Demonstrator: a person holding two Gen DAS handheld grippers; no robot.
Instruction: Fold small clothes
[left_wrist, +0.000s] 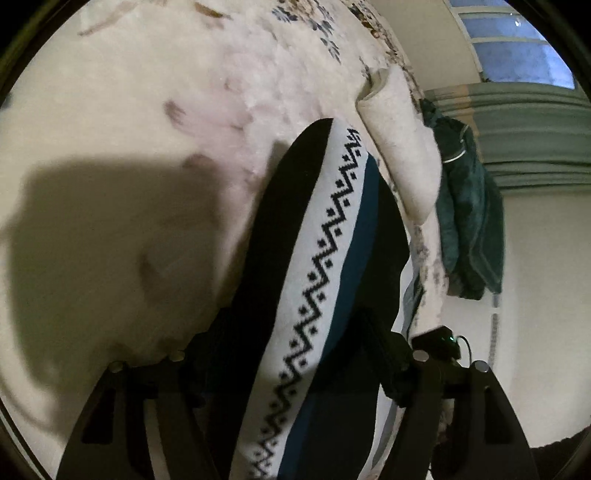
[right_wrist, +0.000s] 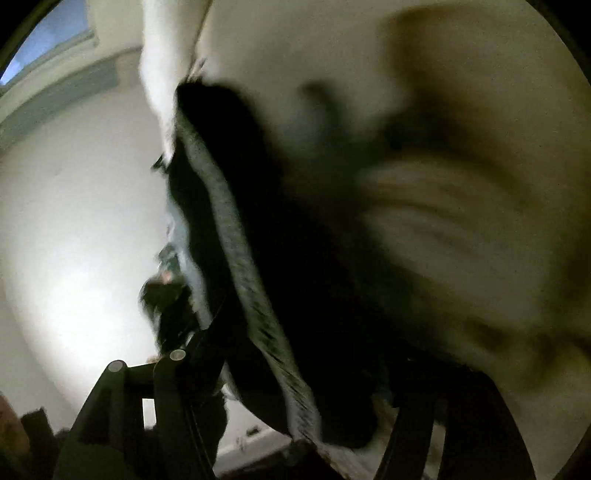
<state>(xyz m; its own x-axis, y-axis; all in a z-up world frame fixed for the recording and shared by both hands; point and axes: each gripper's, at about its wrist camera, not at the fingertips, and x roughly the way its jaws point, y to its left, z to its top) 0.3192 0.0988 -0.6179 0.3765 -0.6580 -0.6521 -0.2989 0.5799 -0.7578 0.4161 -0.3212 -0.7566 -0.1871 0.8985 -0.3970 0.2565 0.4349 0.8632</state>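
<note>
One small garment (left_wrist: 325, 266), dark knit with a white zigzag band, lies on the pale fleecy blanket (left_wrist: 122, 122) between your left gripper's (left_wrist: 295, 365) spread jaws. Soft, light, floppy: pinch an edge. Right gripper (right_wrist: 295, 373): view blurred, cloth close, grip unclear. Teal towel (left_wrist: 469, 221) hangs beyond.

The folded garment (left_wrist: 325, 280) is black with 1 white band carrying a black zigzag-and-dot pattern, edged by a teal stripe on its right. Under it, the fuzzy blanket (left_wrist: 140, 110) is cream with brown flecks and, far off, dark blue motifs. A dark green towel (left_wrist: 469, 221) hangs at the right.
</note>
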